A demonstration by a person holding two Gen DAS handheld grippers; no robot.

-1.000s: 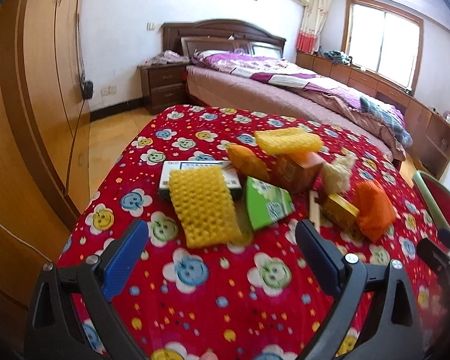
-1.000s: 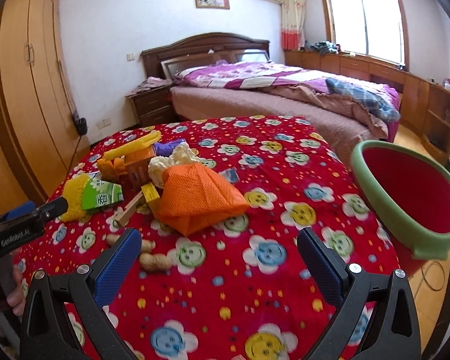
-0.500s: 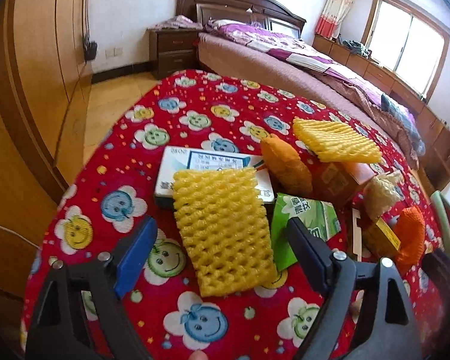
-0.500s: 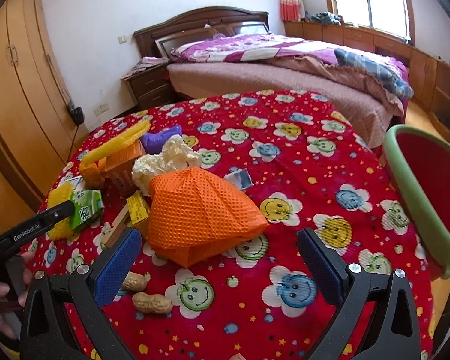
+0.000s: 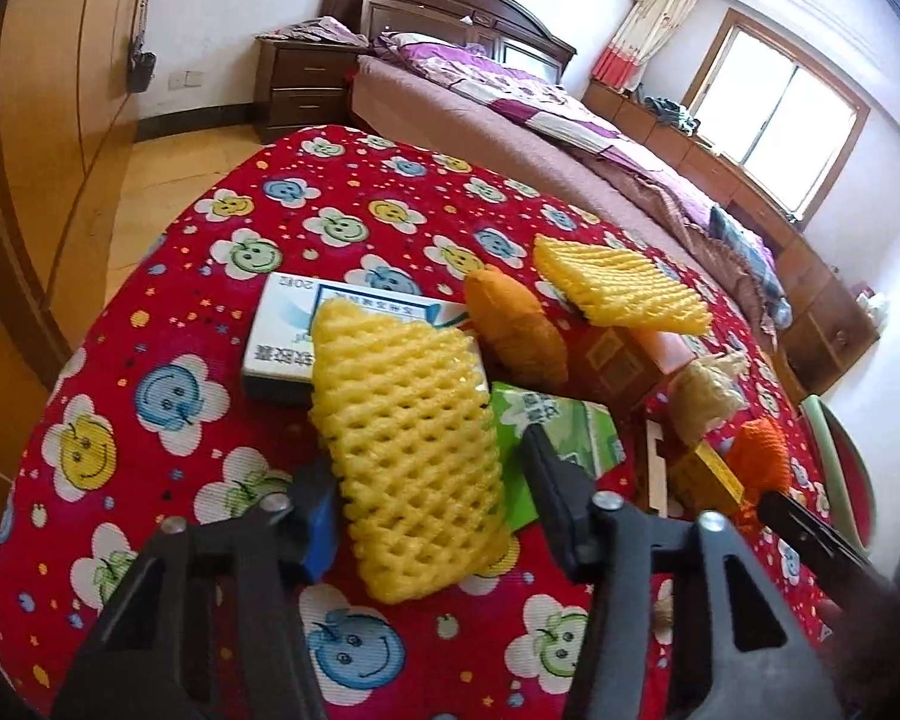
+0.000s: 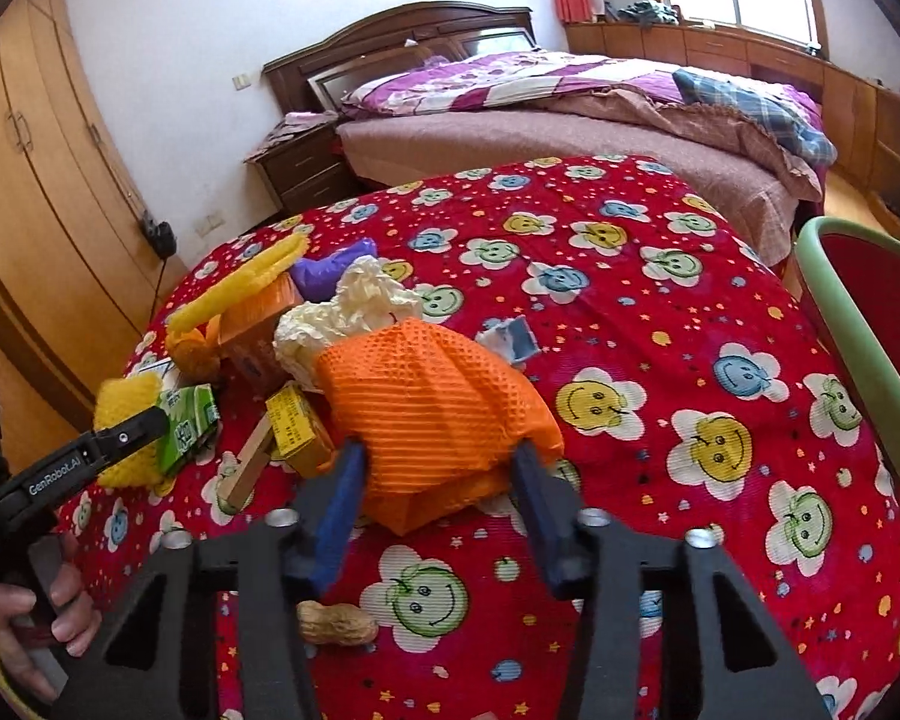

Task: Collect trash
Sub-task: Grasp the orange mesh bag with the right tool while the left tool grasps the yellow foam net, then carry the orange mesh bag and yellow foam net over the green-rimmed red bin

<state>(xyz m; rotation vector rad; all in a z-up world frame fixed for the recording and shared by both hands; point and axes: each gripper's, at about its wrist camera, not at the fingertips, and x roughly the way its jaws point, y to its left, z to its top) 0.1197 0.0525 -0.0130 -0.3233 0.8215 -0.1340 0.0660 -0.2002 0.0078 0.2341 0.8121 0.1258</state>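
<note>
We see the left gripper (image 5: 429,483) closing on the yellow net (image 5: 411,447), which lies on the red cloth (image 5: 168,312) over a white box (image 5: 282,339), its pads at the net's sides. The right gripper (image 6: 435,474) is closing around the orange net (image 6: 429,396) mid-cloth, its blue pads (image 6: 345,480) pressing the net's near end

Right tongs (image 6: 435,468) closing, seemingly touching the orange net (image 6: 432,396).
</note>
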